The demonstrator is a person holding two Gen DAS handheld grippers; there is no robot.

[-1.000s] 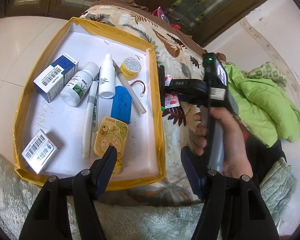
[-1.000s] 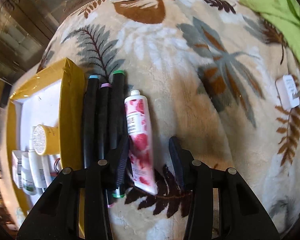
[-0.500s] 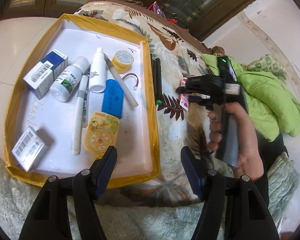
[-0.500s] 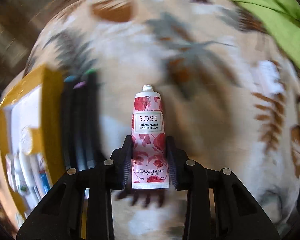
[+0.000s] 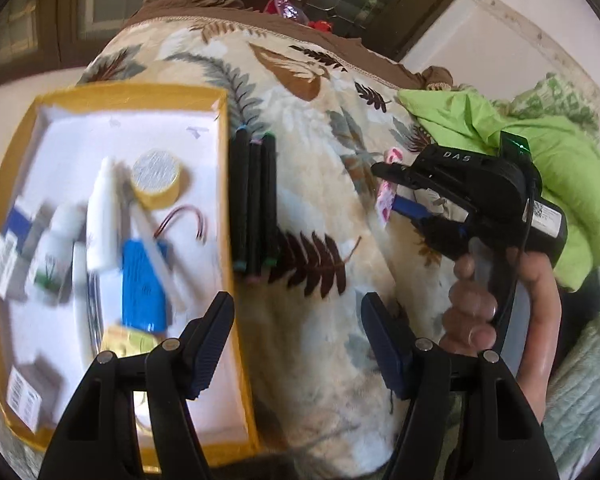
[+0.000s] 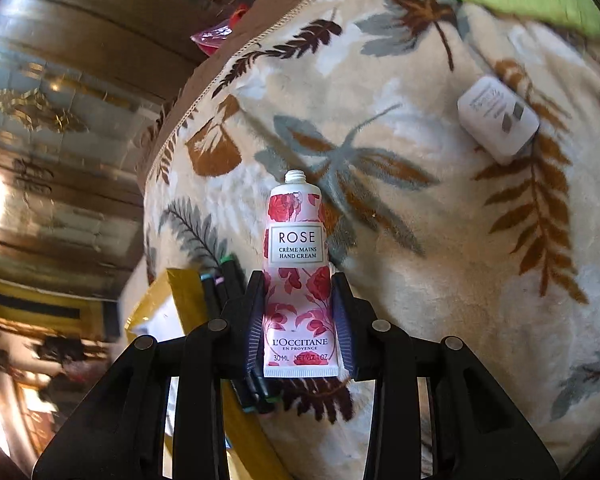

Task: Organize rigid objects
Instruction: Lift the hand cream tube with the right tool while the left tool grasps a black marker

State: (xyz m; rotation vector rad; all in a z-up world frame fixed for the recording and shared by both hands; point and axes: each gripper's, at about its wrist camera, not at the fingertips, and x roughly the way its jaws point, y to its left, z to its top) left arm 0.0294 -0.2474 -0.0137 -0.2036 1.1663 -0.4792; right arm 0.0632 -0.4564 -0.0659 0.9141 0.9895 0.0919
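Note:
My right gripper is shut on a pink rose hand cream tube and holds it lifted above the leaf-patterned blanket; the tube also shows edge-on in the left wrist view. My left gripper is open and empty, hovering over the blanket beside the yellow-rimmed white tray. The tray holds several items: a round yellow tin, a white dropper bottle, a blue pack, boxes and pens. Three black markers lie side by side on the blanket along the tray's right rim.
A white charger plug lies on the blanket at the right. A green quilt is bunched at the far right. The blanket's brown edge and dark doors lie behind.
My right gripper closed on the hand cream tube, lifted it off the blanket and swung right. My left gripper shifted right, from over the tray to over the blanket.

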